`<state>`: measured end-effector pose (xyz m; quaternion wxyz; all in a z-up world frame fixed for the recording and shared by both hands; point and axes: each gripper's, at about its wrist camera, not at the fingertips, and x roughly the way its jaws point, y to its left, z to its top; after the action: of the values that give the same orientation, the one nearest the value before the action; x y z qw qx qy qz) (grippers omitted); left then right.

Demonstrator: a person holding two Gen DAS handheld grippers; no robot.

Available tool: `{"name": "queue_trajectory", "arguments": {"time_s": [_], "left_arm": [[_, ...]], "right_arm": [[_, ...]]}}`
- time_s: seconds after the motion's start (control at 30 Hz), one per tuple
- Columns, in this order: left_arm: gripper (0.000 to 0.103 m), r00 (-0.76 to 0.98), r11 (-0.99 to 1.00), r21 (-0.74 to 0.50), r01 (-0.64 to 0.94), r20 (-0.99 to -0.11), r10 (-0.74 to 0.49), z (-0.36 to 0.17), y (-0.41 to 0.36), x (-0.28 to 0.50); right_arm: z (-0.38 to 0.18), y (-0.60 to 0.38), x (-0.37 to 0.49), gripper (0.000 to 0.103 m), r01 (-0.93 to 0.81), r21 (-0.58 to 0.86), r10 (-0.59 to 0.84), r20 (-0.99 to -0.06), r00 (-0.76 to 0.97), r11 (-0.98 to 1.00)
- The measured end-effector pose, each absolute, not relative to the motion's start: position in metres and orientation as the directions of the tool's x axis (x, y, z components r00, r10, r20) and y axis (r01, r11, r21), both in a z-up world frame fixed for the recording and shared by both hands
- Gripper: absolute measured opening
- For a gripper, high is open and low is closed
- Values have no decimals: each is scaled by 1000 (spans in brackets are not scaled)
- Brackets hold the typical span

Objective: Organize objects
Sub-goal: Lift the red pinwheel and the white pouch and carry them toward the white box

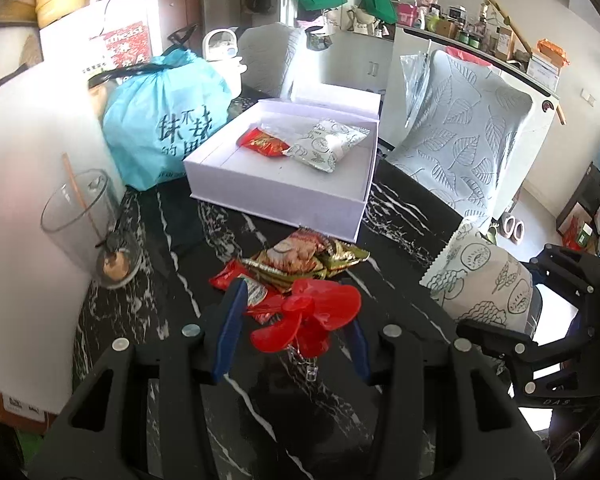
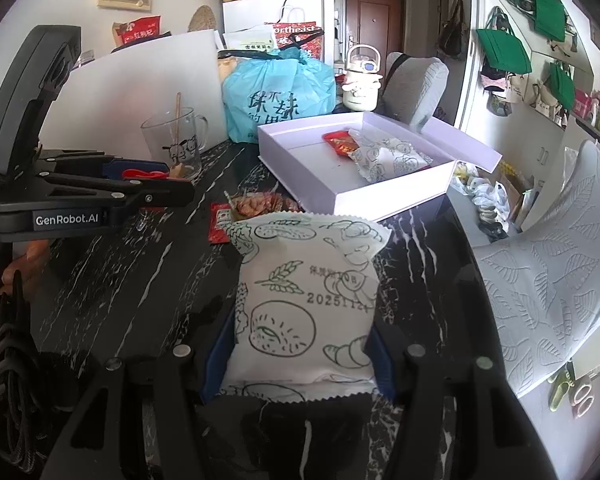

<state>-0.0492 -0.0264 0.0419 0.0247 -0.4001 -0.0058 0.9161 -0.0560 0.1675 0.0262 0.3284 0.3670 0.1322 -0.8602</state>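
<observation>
On the black white-veined marble counter (image 1: 172, 240), a shallow white cardboard box (image 1: 276, 188) lies open, its lid folded back behind it. Inside it, toward the far side, a small red snack packet (image 1: 262, 143) lies touching a white pillow-shaped pouch printed with green line drawings (image 1: 328, 144). Just in front of the box, on the counter, a gold and brown foil snack packet (image 1: 300, 258) rests partly over a flat red sachet (image 1: 230, 276).

The left gripper (image 1: 294, 316) is narrowed onto a red plastic propeller-shaped piece (image 1: 304, 318), which sits between its blue-padded fingers (image 1: 230, 332) above the counter, near the two loose packets. The right gripper (image 2: 304, 344) holds a second white pouch with green drawings and a printed date (image 2: 304, 304), its blue pads pressed against both sides of the pouch, short of the box. In the right wrist view the left gripper shows at the left edge, with a person's fingers below it.

Left of the box stands a clear glass mug with a wooden stick in it (image 1: 82, 224), and behind the box sits a knotted light-blue plastic bag with dark lettering (image 1: 164, 120). A grey chair with a leaf pattern (image 1: 464, 140) stands beside the counter to the right
</observation>
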Motion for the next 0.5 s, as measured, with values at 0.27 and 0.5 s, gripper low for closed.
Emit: {"name": "queue_trajectory", "arguments": {"time_s": [0.27,0.5], "left_arm": [[45,-682,-998,-19,-61,-730,56,48,-28,-76],[45,-688,-996,-2,-91,-723,64,53,-28,-99]], "right_arm": [[31,163,-76,61,659,0,-459,-717,-524,-752],[41,153,-96,61,658,-22,-454,-705,-544,-753]]}}
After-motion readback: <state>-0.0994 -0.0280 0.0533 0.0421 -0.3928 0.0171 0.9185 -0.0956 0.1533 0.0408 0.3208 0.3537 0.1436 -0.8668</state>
